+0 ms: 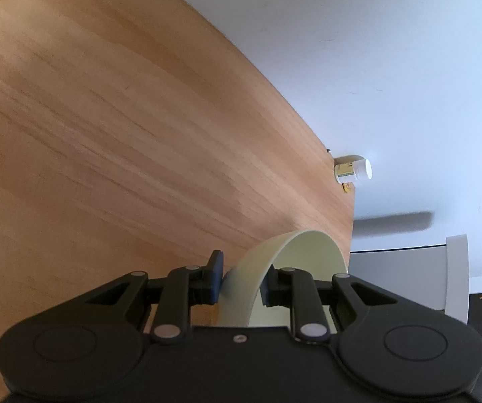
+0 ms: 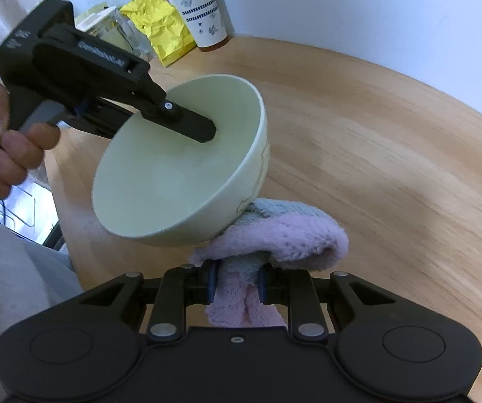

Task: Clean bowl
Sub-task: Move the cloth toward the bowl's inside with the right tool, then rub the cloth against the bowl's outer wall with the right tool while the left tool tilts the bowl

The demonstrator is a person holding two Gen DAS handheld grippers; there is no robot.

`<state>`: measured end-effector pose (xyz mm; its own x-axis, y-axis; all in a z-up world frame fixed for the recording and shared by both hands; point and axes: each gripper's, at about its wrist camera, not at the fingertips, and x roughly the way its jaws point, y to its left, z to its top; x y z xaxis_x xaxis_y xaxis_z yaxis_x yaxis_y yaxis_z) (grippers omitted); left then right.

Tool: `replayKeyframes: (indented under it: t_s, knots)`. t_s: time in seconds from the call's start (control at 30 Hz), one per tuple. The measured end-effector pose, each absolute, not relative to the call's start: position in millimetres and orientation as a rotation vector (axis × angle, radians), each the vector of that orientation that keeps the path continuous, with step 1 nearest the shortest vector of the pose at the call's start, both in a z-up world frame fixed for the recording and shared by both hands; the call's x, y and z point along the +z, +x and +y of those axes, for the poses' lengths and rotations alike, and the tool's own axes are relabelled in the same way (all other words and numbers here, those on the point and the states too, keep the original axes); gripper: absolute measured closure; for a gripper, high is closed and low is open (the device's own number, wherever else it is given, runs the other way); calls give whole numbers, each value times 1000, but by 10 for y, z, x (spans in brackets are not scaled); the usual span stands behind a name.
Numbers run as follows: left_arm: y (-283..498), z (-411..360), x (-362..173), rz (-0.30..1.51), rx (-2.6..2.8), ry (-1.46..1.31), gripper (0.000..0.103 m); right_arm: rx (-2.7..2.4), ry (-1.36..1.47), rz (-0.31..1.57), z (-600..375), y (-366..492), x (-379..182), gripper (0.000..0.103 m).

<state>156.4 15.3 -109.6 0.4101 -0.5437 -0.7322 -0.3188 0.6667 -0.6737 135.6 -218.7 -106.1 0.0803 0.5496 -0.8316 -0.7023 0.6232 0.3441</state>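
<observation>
A pale green bowl [image 2: 174, 171] hangs tilted above the wooden table [image 2: 392, 154], its inside facing the right wrist camera. My left gripper [image 2: 204, 127] is shut on the bowl's rim, one finger inside the bowl; a hand [image 2: 9, 147] holds its handle. In the left wrist view the bowl's rim [image 1: 274, 252] runs between the pads of the left gripper [image 1: 241, 283]. My right gripper [image 2: 236, 283] is shut on a pink and grey cloth [image 2: 284, 235], which bulges up under the bowl's lower outer wall and touches it.
A red-lidded patterned canister [image 2: 200, 10], a yellow crumpled bag [image 2: 160, 27] and glass jars [image 2: 116, 30] stand at the table's far edge by the white wall. A small white bottle [image 1: 353, 169] sits at the table's corner. A light trouser leg [image 2: 9, 268] fills the lower left.
</observation>
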Motion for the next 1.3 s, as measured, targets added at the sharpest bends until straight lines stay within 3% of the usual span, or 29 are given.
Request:
replayKeyframes:
  t_s: [0.53, 1.1, 1.3]
  knots:
    - [1621, 148, -1054, 1123, -140, -898, 83, 1009, -112, 1059, -2394, 1066, -459, 80]
    - [1603, 97, -1025, 1106, -150, -826, 84, 977, -148, 1105, -1929, 1168, -892, 80]
    - [1620, 74, -965, 1084, -159, -786, 85, 1004, -124, 1098, -1913, 1141, -710, 80]
